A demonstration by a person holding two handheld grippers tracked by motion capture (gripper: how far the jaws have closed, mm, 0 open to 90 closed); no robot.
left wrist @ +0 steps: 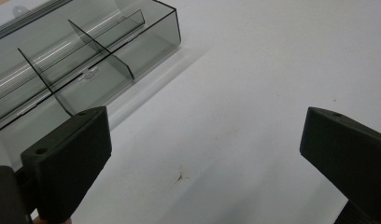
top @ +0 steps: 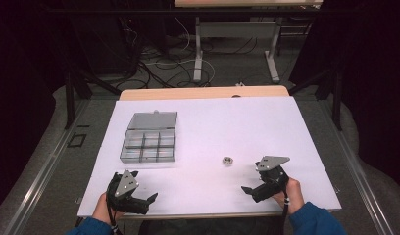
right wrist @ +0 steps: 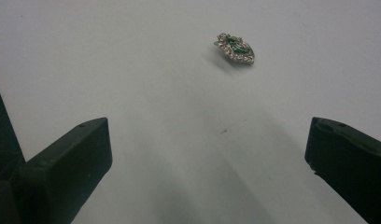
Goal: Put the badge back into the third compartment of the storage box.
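Left gripper (top: 141,188): at the near left edge of the table (top: 237,127), jaws wide apart with bare table between the fingers (left wrist: 67,158).
Compartment box (top: 149,144): on the table, ahead of the left gripper's fingers, beyond its left finger in the left gripper view; lid open behind the tray.
Right gripper (top: 254,178): at the near right of the table, jaws wide apart, bare table between the fingers (right wrist: 62,163).
Brooch (right wrist: 235,48): on the table, well ahead of the right gripper's fingers, nearer the right finger's side; right of the box, apart from it.
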